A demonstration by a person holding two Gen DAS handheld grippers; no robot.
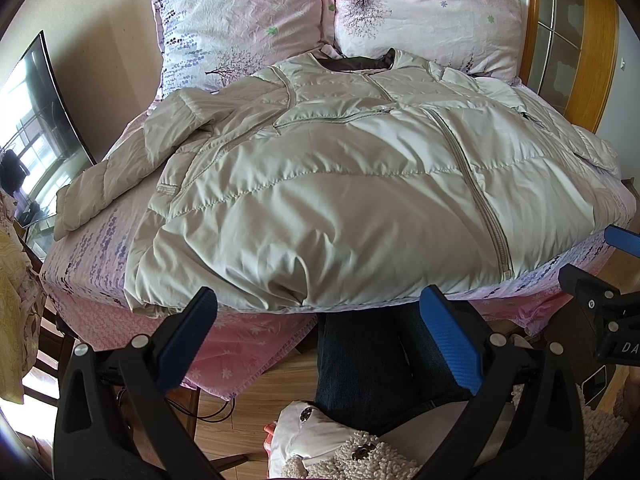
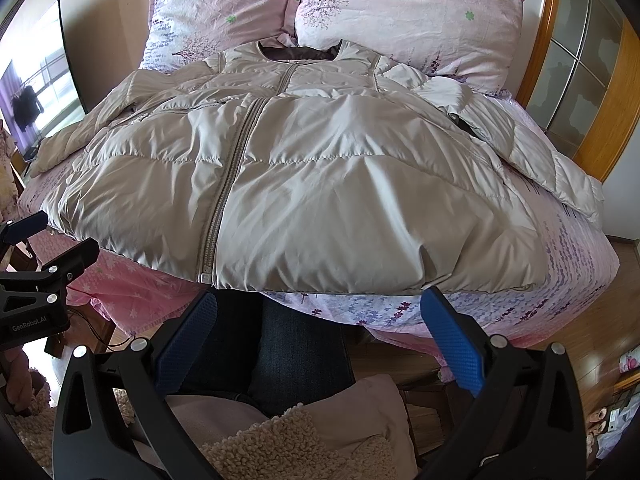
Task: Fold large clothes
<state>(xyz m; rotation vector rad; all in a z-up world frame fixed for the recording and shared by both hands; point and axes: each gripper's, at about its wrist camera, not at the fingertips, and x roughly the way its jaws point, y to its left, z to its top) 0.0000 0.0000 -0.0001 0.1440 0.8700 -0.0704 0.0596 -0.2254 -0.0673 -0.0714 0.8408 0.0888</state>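
- Beige quilted nylon fills both views: a puffer jacket [image 1: 328, 168] lies front-up and zipped on the bed [image 1: 92, 248], collar toward the pillows [image 1: 424, 16] and hem at the near edge, just ahead of both grippers.
- Folding looks not yet begun: the body is spread flat, one sleeve [image 1: 120, 172] trails out over the sheet on the jacket's left side, and the other sleeve [image 2: 532, 160] lies out to the right.
- Left gripper [image 1: 320, 336] hovers short of the hem with its jaws wide apart and nothing between them; the right gripper [image 2: 320, 336] is likewise spread and empty, below the hem near the zip [image 2: 228, 184] end.
- My guess at the next move: bring a sleeve in across the chest, which calls for pinching the cuff or a shoulder seam (the shell looks slick and puffy, so a shallow bite may slip) and carrying it over without dragging the body.
- Bedding is a pink and lilac floral sheet, soft and yielding, with a pink valance hanging down to a wood floor [image 2: 580, 332].
- Room: a dark screen [image 1: 36, 120] at left reflecting a window, a wood-framed glass door [image 2: 576, 64] at right, and the person's jeans [image 1: 360, 364] between the grippers.
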